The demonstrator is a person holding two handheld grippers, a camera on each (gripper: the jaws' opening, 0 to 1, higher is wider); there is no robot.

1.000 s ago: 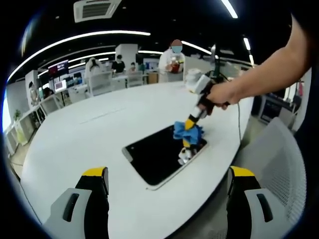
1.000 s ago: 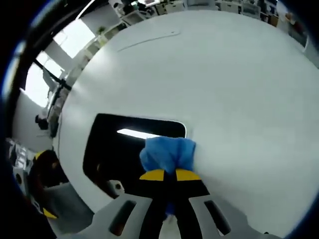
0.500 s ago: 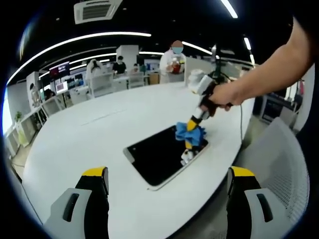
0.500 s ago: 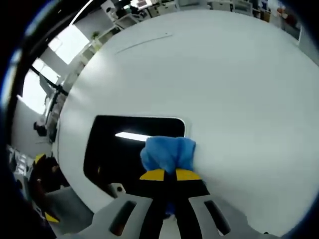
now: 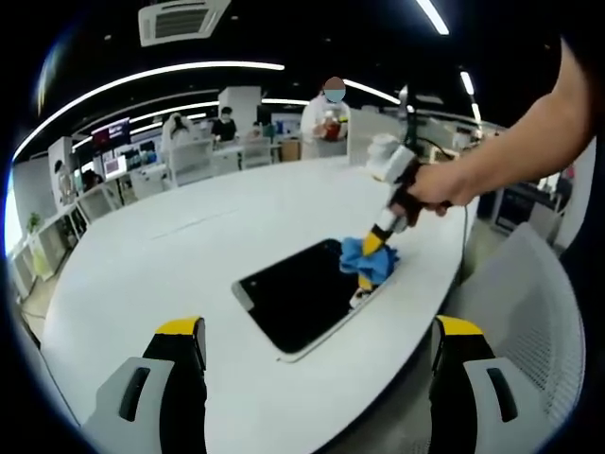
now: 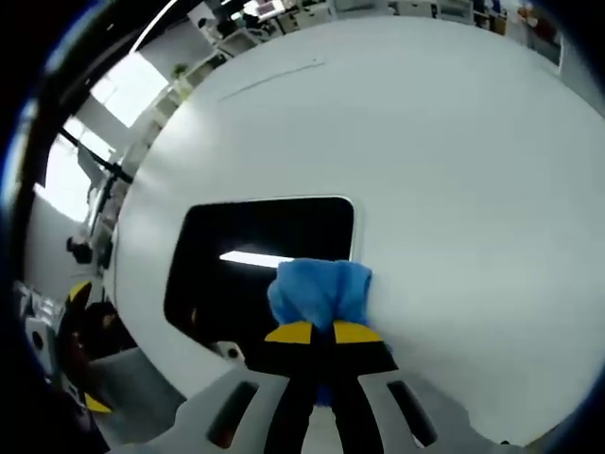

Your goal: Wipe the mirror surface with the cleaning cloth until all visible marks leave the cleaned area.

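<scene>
A dark rectangular mirror [image 5: 302, 295] with a pale rim lies flat on the white table [image 5: 170, 255]. In the left gripper view, a hand holds my right gripper [image 5: 373, 253] shut on a blue cloth [image 5: 367, 261], pressed on the mirror's right edge. My left gripper [image 5: 317, 340] is held open well short of the mirror, nothing between its yellow-tipped jaws. In the right gripper view, the blue cloth [image 6: 319, 291] bunches ahead of my right gripper [image 6: 316, 331] at the lower right edge of the mirror [image 6: 255, 255], which reflects a ceiling light.
The table edge curves close past the mirror's near side; a grey mesh chair [image 5: 529, 322] stands beyond it on the right. People [image 5: 326, 118] and desks stand far behind the table. Broad bare tabletop [image 6: 454, 170] stretches away from the mirror.
My right gripper has slid the blue cloth across the mirror toward its right edge. The left gripper has stayed where it was.
</scene>
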